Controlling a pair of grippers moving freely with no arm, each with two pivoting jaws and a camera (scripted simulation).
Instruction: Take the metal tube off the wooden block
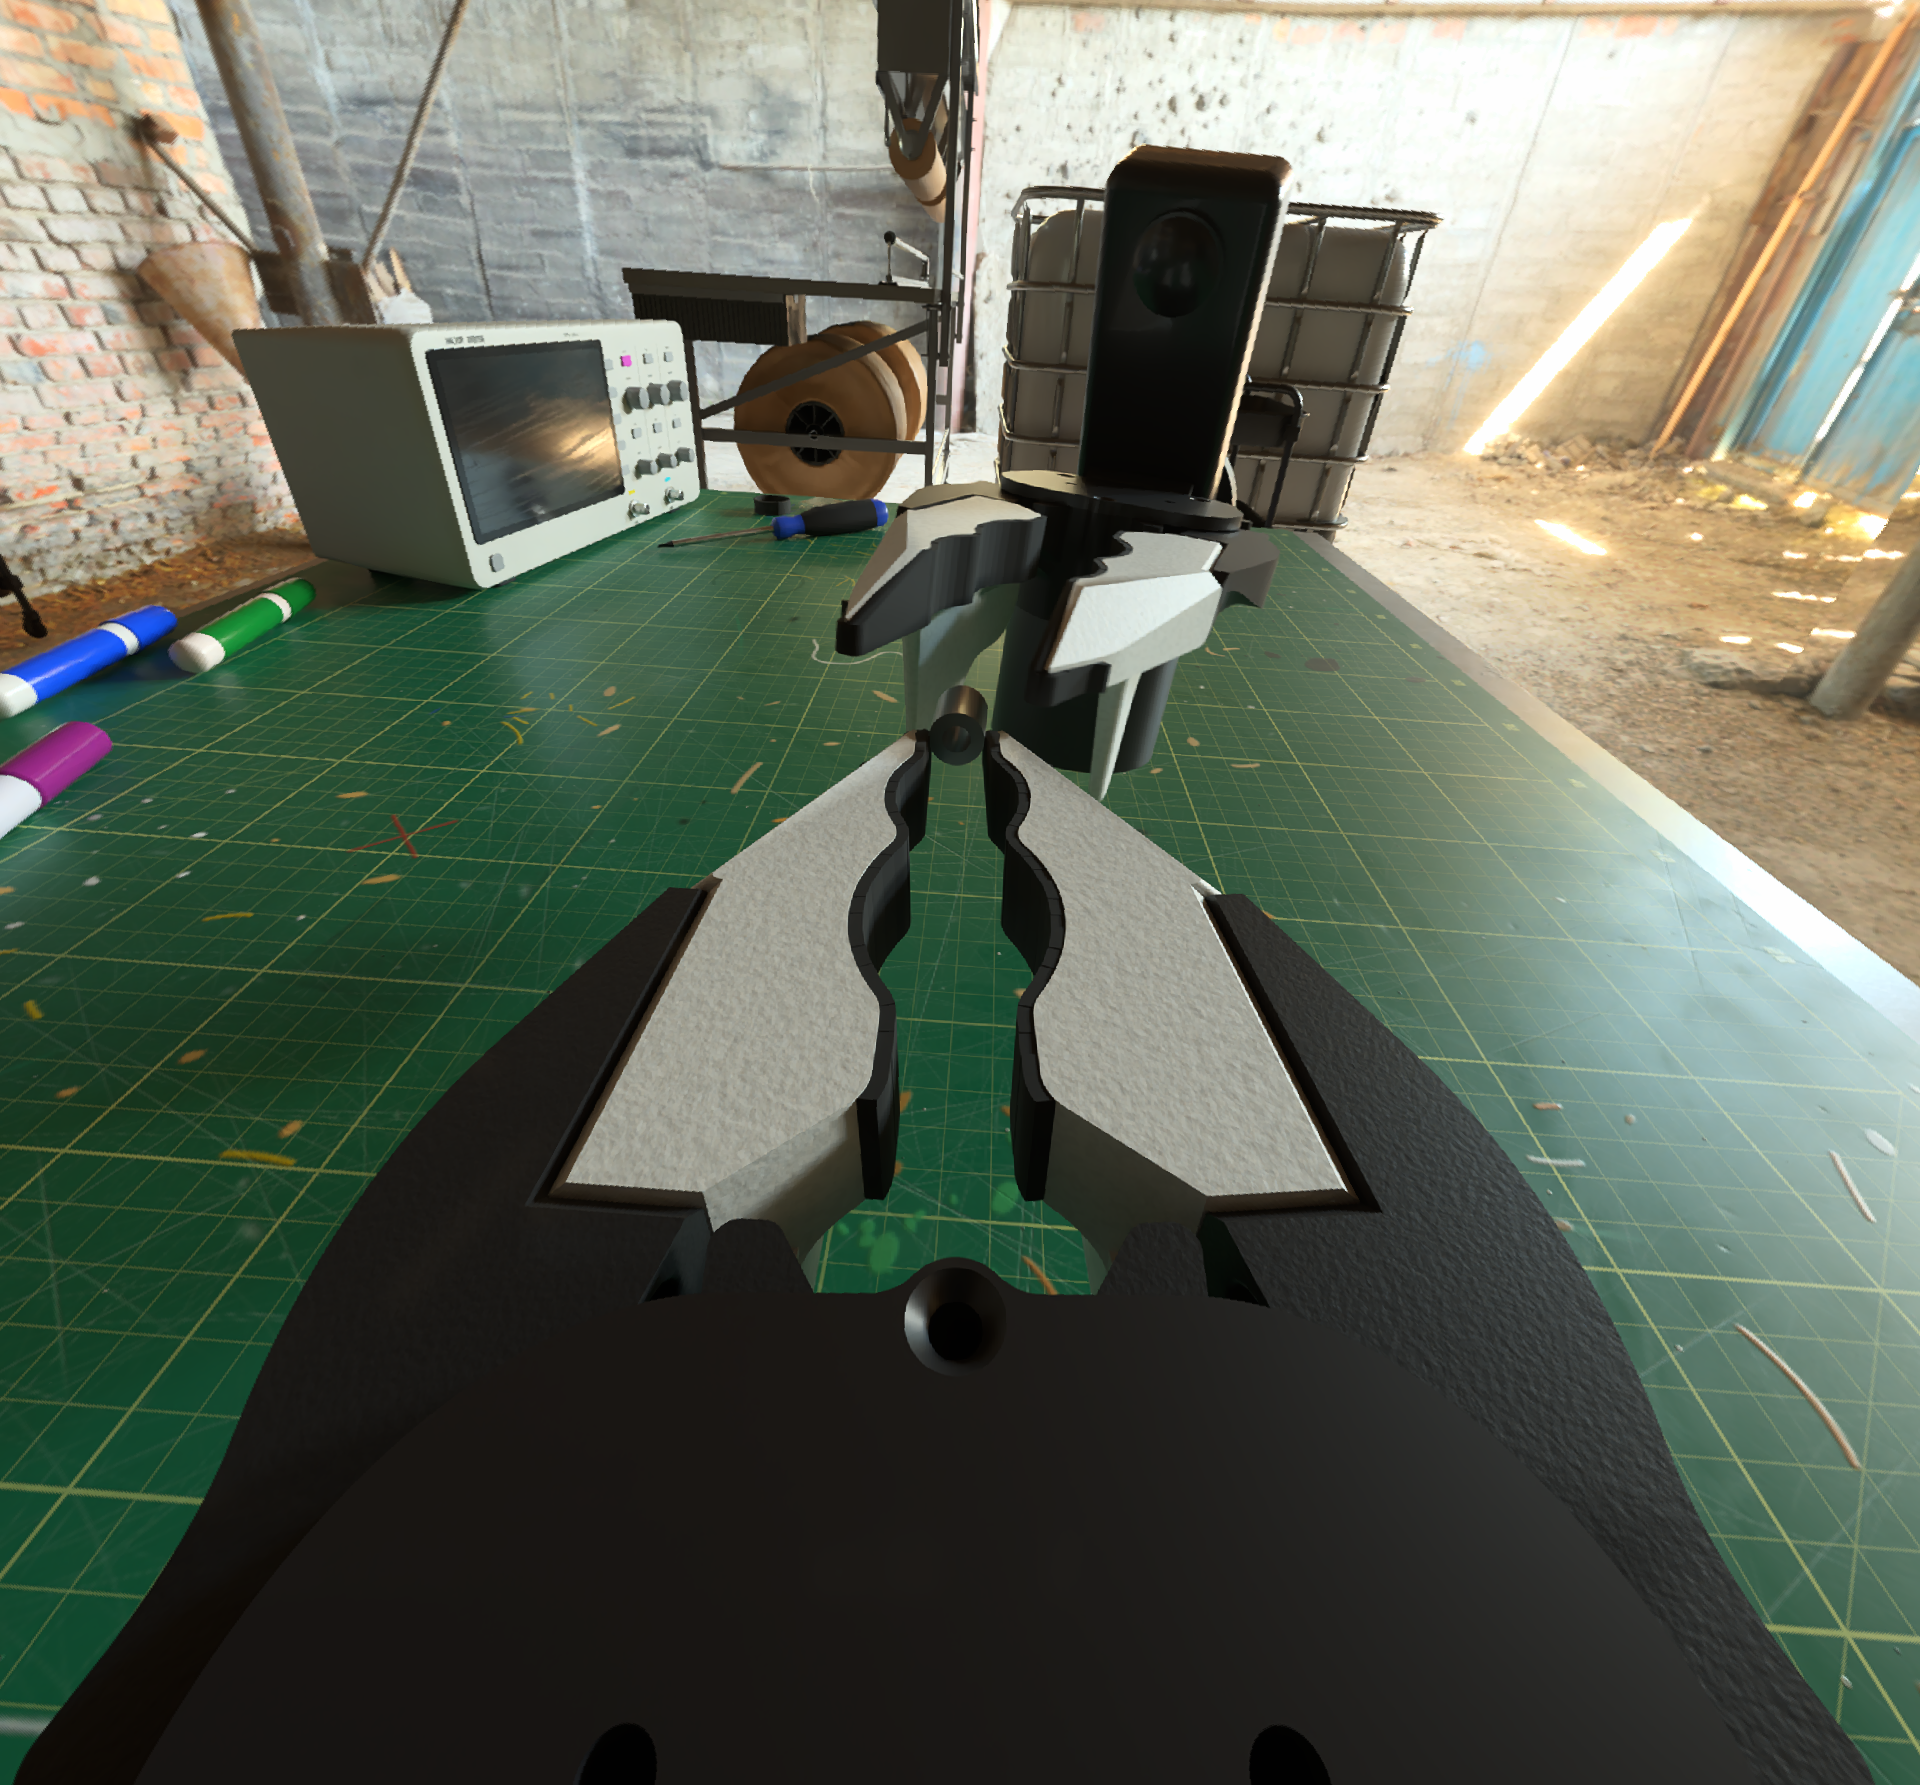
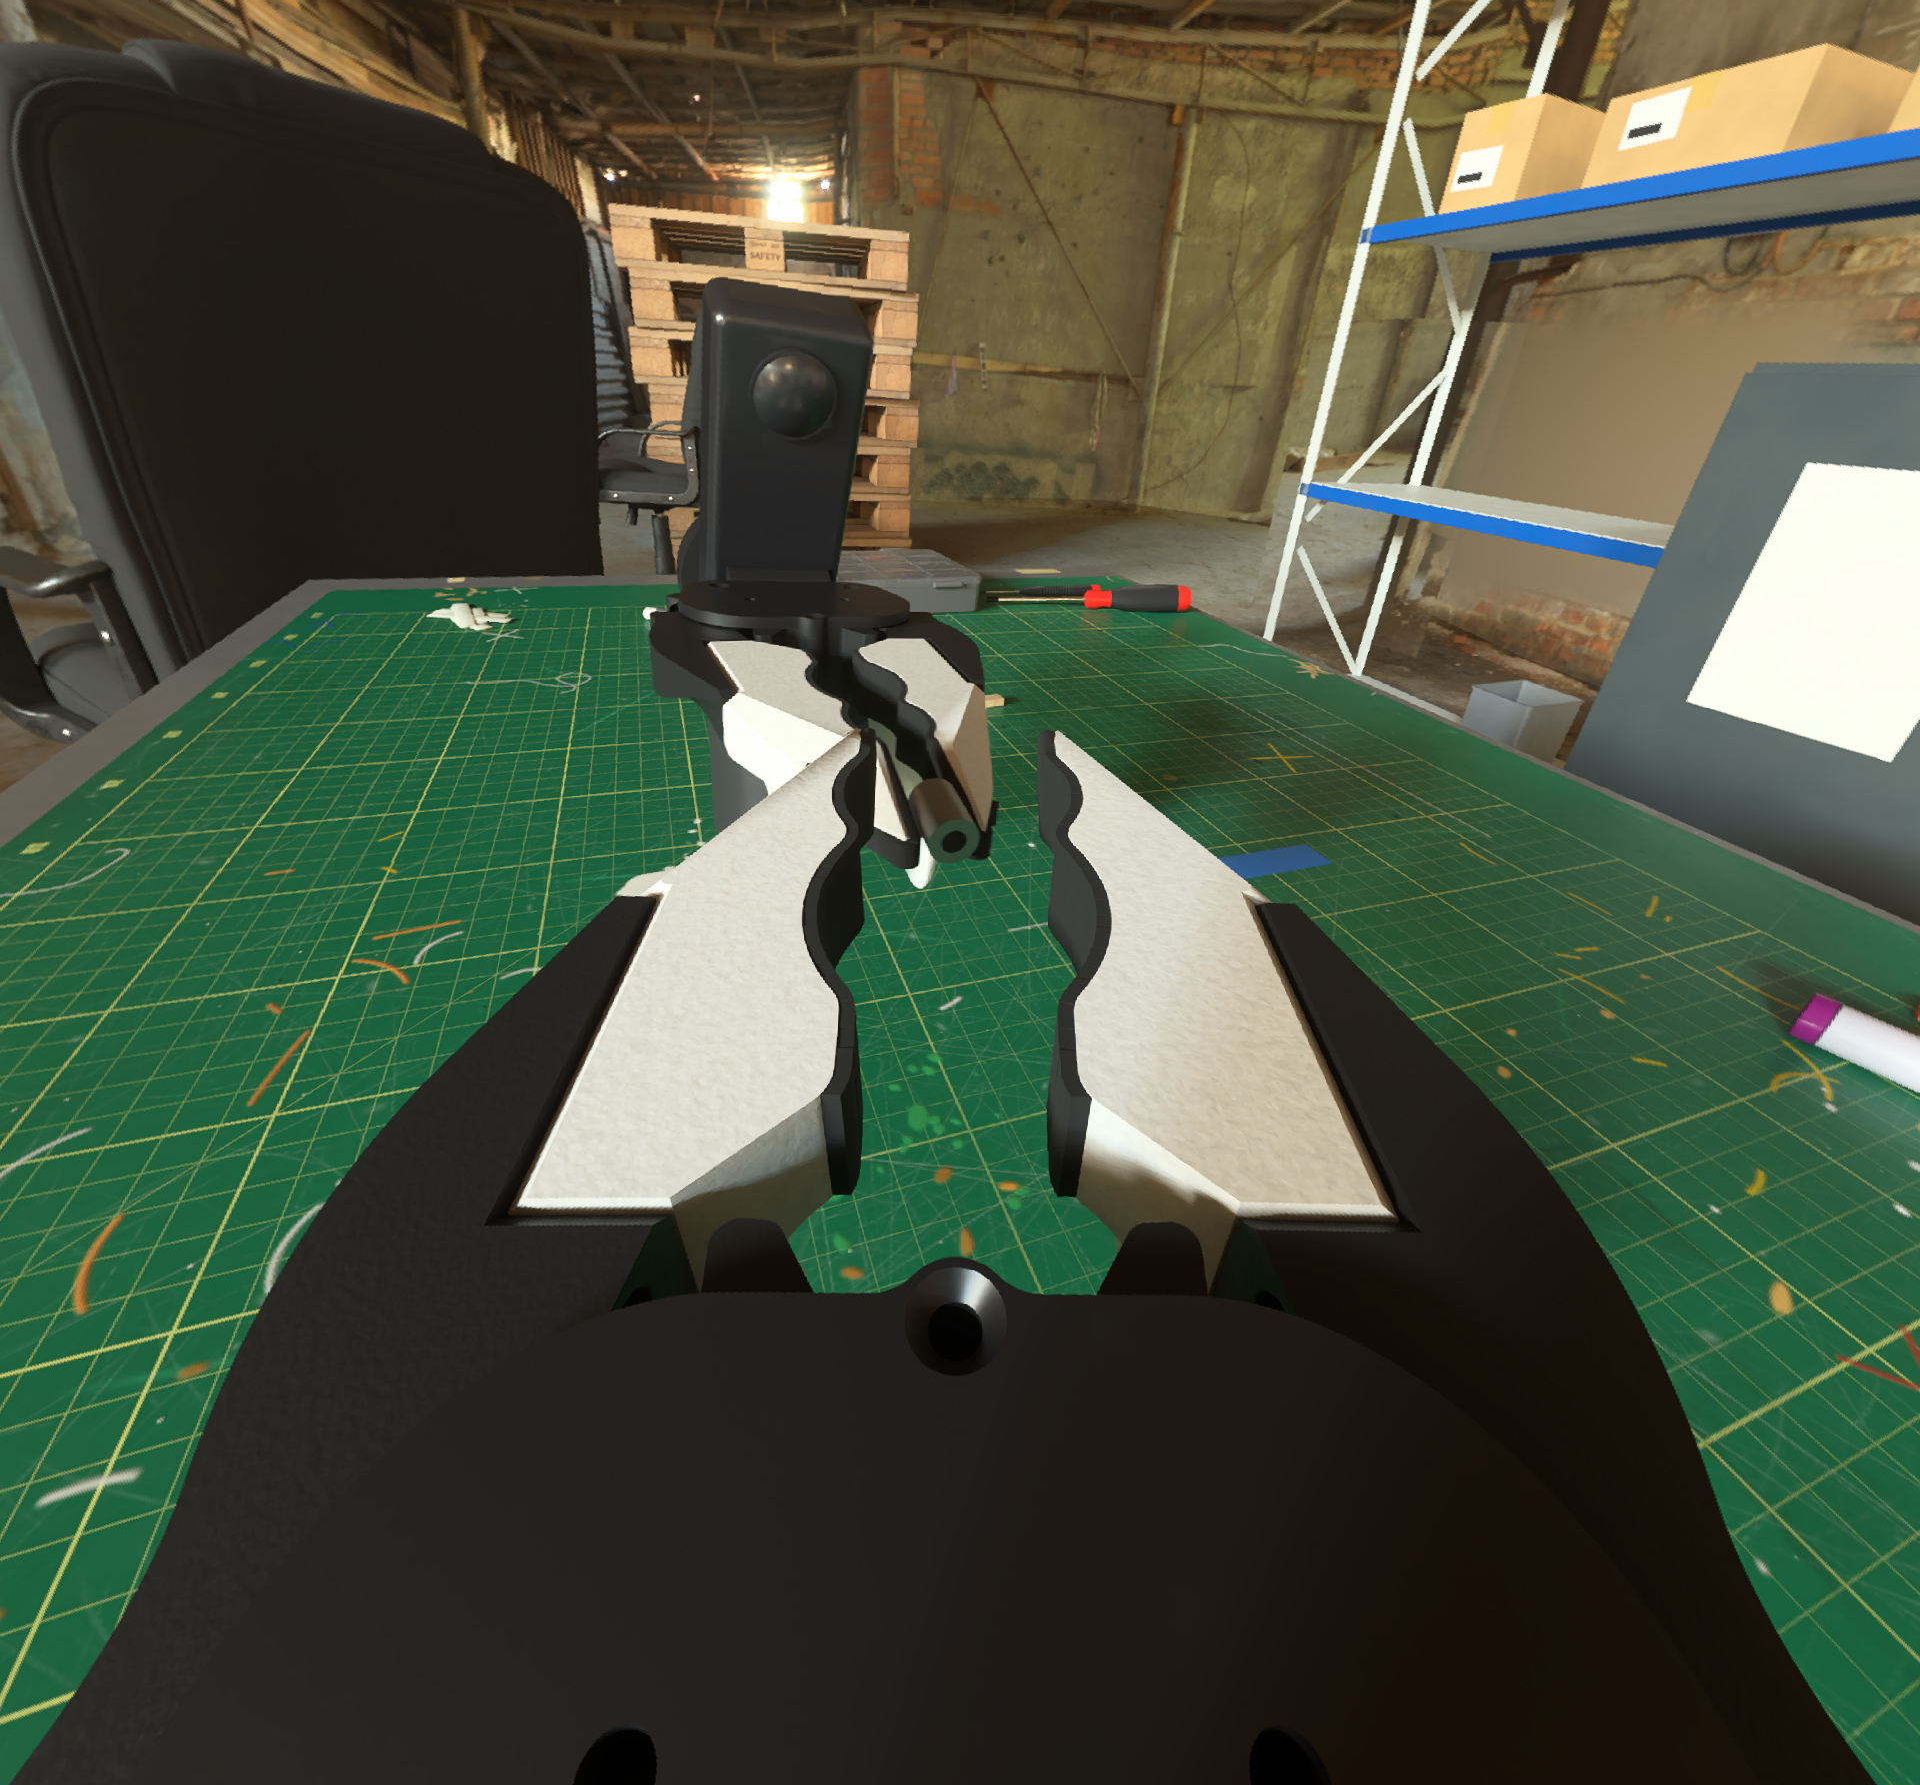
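The left tool (image 1: 954, 743) is clenched on the metal tube (image 1: 956, 736), its two tips pressing the tube's sides just above the centre of the left wrist frame. The tube shows end-on there, a short dark grey cylinder with a hollow bore, held clear above the green cutting mat (image 1: 416, 904) that covers the surface. In the right wrist frame the same tube (image 2: 943, 826) appears slightly above centre, slanting down toward the camera, with its open end showing and its far part gripped between the left tool's fingers (image 2: 961, 727).

The right tool (image 2: 951, 748) is released, its jaws wide apart with nothing between them. It also shows from the front in the left wrist frame, just beyond the tube, jaws spread. Its tips sit near the tube's free end without touching it.

I cannot make out a wooden block in either frame.

On the mat, an oscilloscope (image 1: 468, 447) stands in the upper left of the left wrist frame, a blue-handled screwdriver (image 1: 821, 522) lies to its right, and blue (image 1: 88, 655), green (image 1: 244, 623) and purple (image 1: 52, 769) markers lie along the left edge. In the right wrist frame a red-handled screwdriver (image 2: 1122, 597) lies at the far edge of the mat, and a strip of blue tape (image 2: 1273, 860) sits right of centre.
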